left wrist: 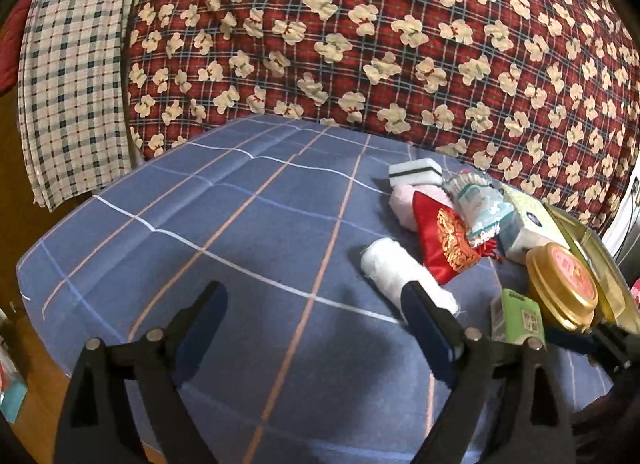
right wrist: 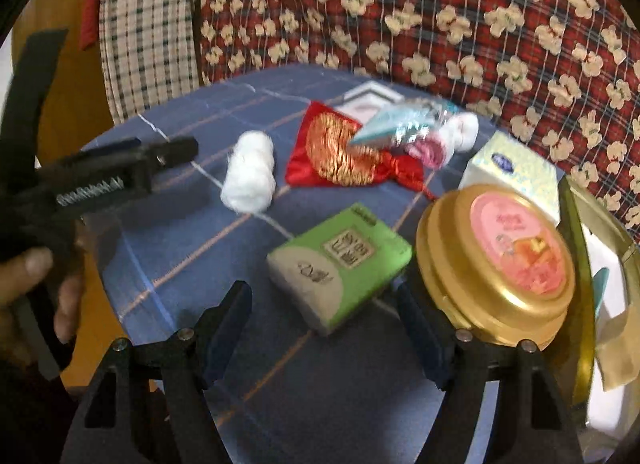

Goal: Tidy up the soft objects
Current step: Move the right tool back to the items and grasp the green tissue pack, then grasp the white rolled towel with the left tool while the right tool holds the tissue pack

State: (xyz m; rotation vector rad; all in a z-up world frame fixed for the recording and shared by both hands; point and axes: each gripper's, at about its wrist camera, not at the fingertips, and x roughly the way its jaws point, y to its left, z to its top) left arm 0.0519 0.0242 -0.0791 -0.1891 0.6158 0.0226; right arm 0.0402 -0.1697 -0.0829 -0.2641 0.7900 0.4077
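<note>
Left gripper (left wrist: pixel 316 296): jaws spread wide and empty, black arms with blue pads, hanging over the bare part of the cloth at 6 o'clock in the left wrist view.
Right gripper (right wrist: pixel 320 300): jaws apart, gripping nothing – the green pack lies between and just beyond the tips.
Desk (left wrist: pixel 200 224): a rounded top under a blue cloth crossed by white and orange lines, smooth with faint creases.
Cotton roll (left wrist: pixel 394 270): white, fluffy, cylinder-shaped, lying on its side; the left gripper's right finger overlaps its near end in the left wrist view.
Red pouch (left wrist: pixel 444 242): shiny satin with gold embroidery and a gathered neck, just past the cotton roll at 2 o'clock.
Pink towel (left wrist: pixel 404 204): soft, rolled, tucked behind the pouch.
Sponge (left wrist: pixel 416 170): white block with a dark stripe, farthest back.
Tissue packets (left wrist: pixel 480 204): crinkly clear plastic, pale teal print, leaning on the pouch.
Tissue box (right wrist: pixel 516 168): pale cardboard with a blue oval logo.
Green pack (right wrist: pixel 340 264): flat, rectangular, green and white wrapper – close to the gold tin.
Gold tin (right wrist: pixel 500 264): round metal, pink label on the lid, tilted, at 3 o'clock and crowding the right finger.
Backdrop: red plaid quilt (left wrist: pixel 380 44) with cream flowers; checked cloth (left wrist: pixel 72 76) at 10 o'clock.
</note>
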